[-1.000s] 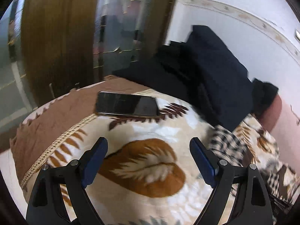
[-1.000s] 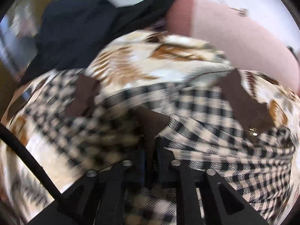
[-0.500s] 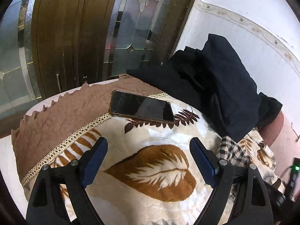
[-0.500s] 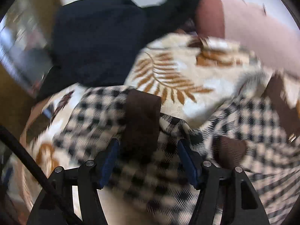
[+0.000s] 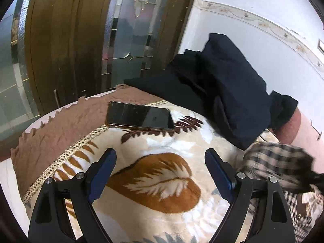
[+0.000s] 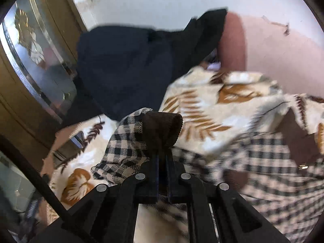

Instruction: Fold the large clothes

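A black-and-cream checked garment [image 6: 269,174] with brown trim lies on the leaf-patterned blanket [image 6: 206,109]. My right gripper [image 6: 161,158] is shut on its brown cuff [image 6: 162,129] and holds that sleeve end lifted off the blanket. The lifted sleeve shows blurred in the left wrist view [image 5: 277,166], to the right of my left gripper [image 5: 160,170]. My left gripper is open and empty, low over the blanket [image 5: 156,180].
A phone [image 5: 139,118] lies face up on the blanket ahead of my left gripper. A dark navy garment [image 5: 222,93] is heaped at the back against the white wall. A wooden door with glass panels [image 5: 81,40] stands to the left. A pink headboard [image 6: 273,52] is at the right.
My right gripper, open around the brown cuff half a second ago, has shut on it and lifted the sleeve up and left. My left gripper stays open, shifting slightly.
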Tool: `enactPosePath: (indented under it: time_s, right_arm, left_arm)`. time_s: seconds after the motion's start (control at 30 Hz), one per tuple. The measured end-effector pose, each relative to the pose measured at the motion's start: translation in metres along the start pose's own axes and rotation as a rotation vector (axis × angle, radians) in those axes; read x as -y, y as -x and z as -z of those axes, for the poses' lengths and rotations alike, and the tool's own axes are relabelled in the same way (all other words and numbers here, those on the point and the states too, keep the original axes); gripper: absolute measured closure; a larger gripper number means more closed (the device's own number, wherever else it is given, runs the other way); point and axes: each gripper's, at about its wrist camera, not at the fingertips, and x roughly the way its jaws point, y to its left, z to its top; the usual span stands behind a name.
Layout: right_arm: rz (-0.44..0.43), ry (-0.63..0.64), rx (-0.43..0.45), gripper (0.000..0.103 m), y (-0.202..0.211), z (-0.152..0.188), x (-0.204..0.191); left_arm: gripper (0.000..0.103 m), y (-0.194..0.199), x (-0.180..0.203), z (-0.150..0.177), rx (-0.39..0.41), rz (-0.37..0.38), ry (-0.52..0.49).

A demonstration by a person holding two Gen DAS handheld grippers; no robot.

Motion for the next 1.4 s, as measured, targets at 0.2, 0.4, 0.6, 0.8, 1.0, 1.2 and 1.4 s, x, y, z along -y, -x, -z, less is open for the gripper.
enactPosePath:
  time_s: [0.2,0.4,0.6,0.8,1.0,1.2,1.4]
  right_arm:
    - [0.201,-0.077,0.009,0.097,0.075,0.021,0.115]
    - [0.532,-0.228,-0.076,0.097,0.090,0.070,0.264]
    - [0.582,-0.423,-0.111,0.093,0.096,0.112,0.339]
    - [0.489,-0.414,0.051,0.091,0.130,0.096,0.321]
    - [0.186,-0.322,-0.020,0.091,0.062,0.070,0.268]
    - [0.194,-0.449,-0.160,0.096,-0.005,0.094,0.293]
    - [0.292,-0.466,-0.143,0.098,0.043,0.108,0.328]
  left_arm:
    - [0.015,0.015,0.026,0.014,-0.016,0.084,-0.068]
    - [0.015,0.034,0.069,0.035,-0.037,0.244,-0.139]
    - [0.015,0.042,0.131,0.068,-0.114,0.414,-0.268]
    - [0.015,0.038,0.185,0.097,-0.199,0.514,-0.387]
    - [0.036,0.004,0.211,0.129,-0.387,0.480,-0.460]
    - [0.036,-0.013,0.215,0.153,-0.440,0.400,-0.554]
    - [0.036,-0.005,0.223,0.163,-0.407,0.352,-0.660]
